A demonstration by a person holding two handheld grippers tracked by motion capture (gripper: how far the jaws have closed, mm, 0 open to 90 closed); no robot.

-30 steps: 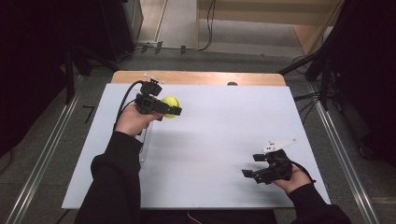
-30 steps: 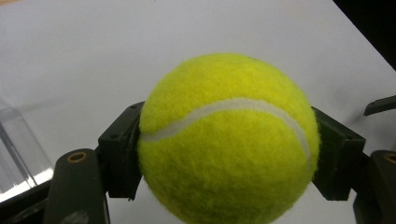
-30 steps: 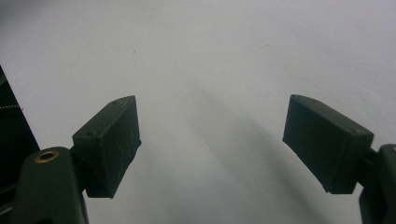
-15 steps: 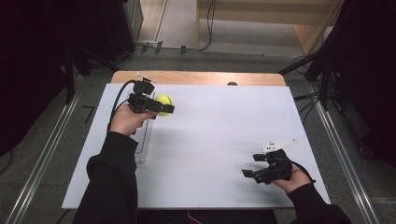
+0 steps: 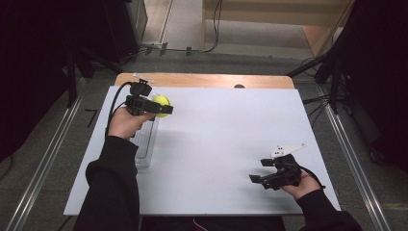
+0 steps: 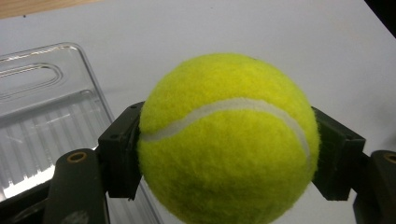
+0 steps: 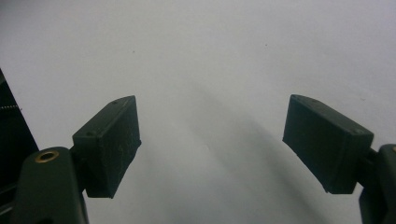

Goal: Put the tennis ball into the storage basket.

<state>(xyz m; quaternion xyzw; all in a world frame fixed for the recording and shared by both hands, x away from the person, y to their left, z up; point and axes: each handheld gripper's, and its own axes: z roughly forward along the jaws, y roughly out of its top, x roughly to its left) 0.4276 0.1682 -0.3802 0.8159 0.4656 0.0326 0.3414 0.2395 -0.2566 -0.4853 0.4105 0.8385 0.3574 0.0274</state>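
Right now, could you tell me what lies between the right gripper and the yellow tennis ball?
Only bare white tabletop, seen in the high view, separates right gripper from yellow tennis ball.

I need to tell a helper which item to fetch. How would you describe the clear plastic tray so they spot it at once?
Look at the white table, near its left edge. Below the left gripper, which clamps a yellow tennis ball, lies a long clear plastic tray. It is see-through and ribbed, with a raised rim.

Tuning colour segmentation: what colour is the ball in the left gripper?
Yellow-green tennis ball with a white seam; clearest in the left gripper view.
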